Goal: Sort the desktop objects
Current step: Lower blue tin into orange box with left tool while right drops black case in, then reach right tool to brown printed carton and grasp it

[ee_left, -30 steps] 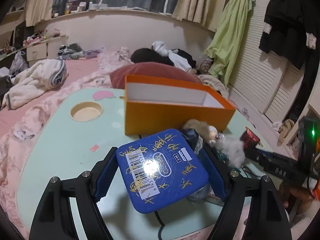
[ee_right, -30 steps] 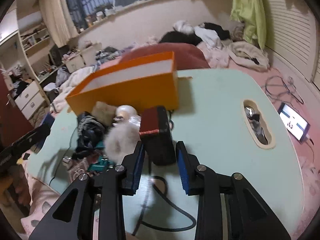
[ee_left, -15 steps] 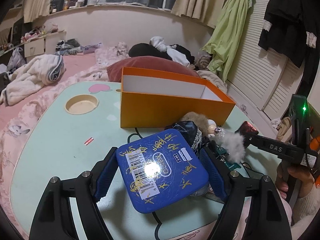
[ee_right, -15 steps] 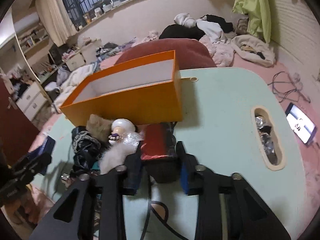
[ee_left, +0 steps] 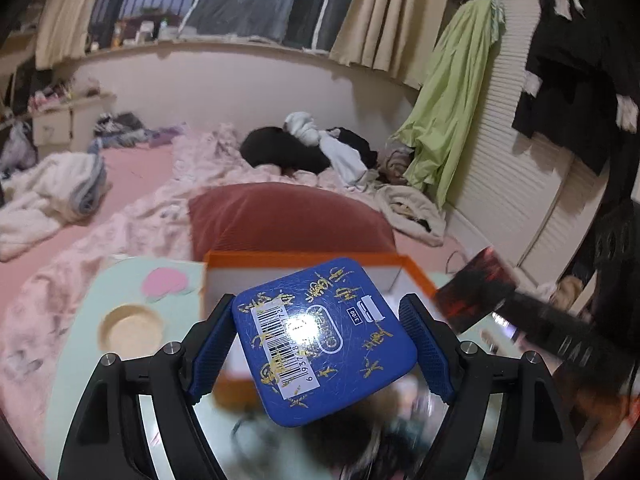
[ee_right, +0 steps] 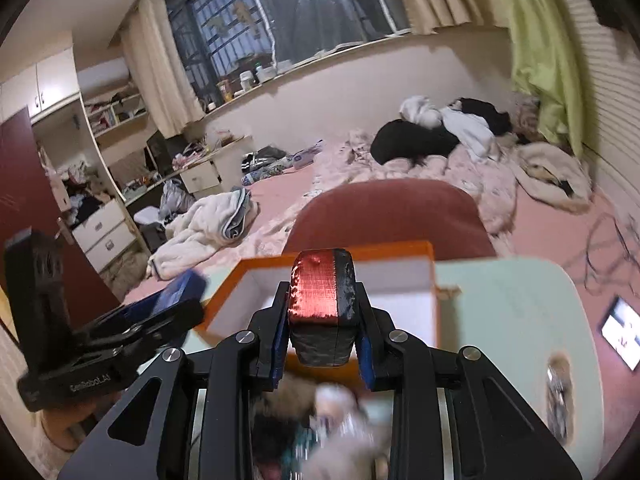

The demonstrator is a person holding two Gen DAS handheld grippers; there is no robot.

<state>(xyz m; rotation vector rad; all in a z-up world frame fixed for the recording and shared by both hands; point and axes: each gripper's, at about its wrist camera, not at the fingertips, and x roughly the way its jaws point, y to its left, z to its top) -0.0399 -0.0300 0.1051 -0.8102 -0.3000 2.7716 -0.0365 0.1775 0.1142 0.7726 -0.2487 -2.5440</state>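
Blue tin (ee_left: pixel 325 339), with a barcode sticker and gold marks, sits clamped flat between the blue pads (ee_left: pixel 211 350) of the left tool (ee_left: pixel 322 346), held up in front of the orange box (ee_left: pixel 304 259). The box stands open on the pale green tabletop (ee_left: pixel 76 344), a red cushion (ee_left: pixel 288 220) behind it. Further right, the right tool (ee_right: pixel 323 330) is closed on a red-and-black block (ee_right: pixel 322 304), held above the box's near edge. Blurred clutter (ee_right: pixel 320 424) lies on the tabletop below both tools.
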